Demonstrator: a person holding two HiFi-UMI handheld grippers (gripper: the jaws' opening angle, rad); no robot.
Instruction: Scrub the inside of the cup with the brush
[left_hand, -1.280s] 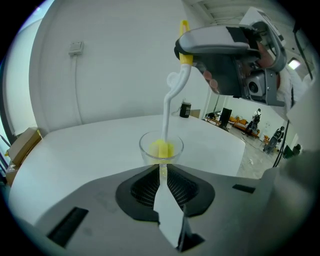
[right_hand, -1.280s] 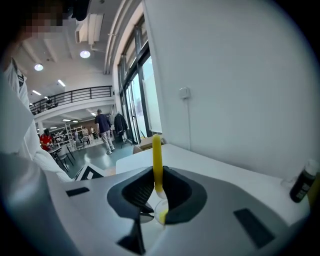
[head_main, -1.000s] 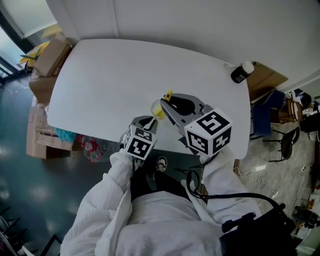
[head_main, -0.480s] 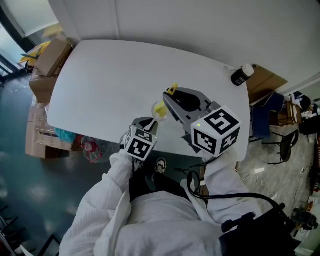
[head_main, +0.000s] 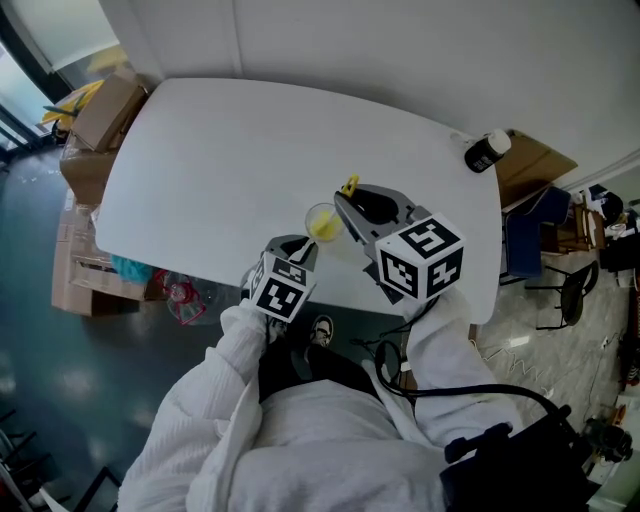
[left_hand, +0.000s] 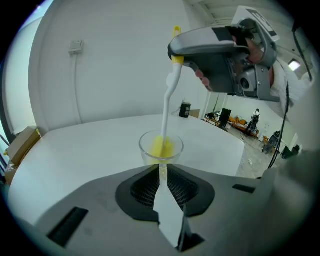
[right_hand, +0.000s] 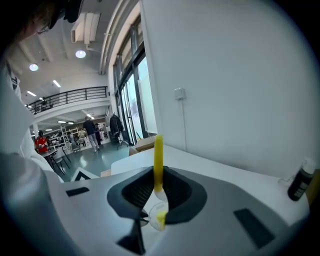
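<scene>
A clear glass cup (head_main: 322, 222) stands on the white table (head_main: 220, 150) near its front edge. My left gripper (head_main: 303, 243) reaches it from the near side and is shut on its near wall (left_hand: 161, 159). The brush has a white stem (left_hand: 167, 100) and a yellow handle end (right_hand: 158, 155). Its yellow bristles (left_hand: 162, 146) are down inside the cup (left_hand: 161, 147). My right gripper (head_main: 347, 205) is above the cup, shut on the brush handle. From the right gripper (right_hand: 158, 187) view the cup (right_hand: 159, 219) shows below the jaws.
A black bottle with a white cap (head_main: 485, 147) stands at the table's far right corner, also seen as the bottle (right_hand: 301, 181). Cardboard boxes (head_main: 100, 110) sit on the floor to the left, chairs (head_main: 570, 280) to the right. The table's front edge runs just under the grippers.
The right gripper has shifted slightly right and back with the brush, so the handle's tilt in the cup has changed. The left gripper and the cup have stayed put.
</scene>
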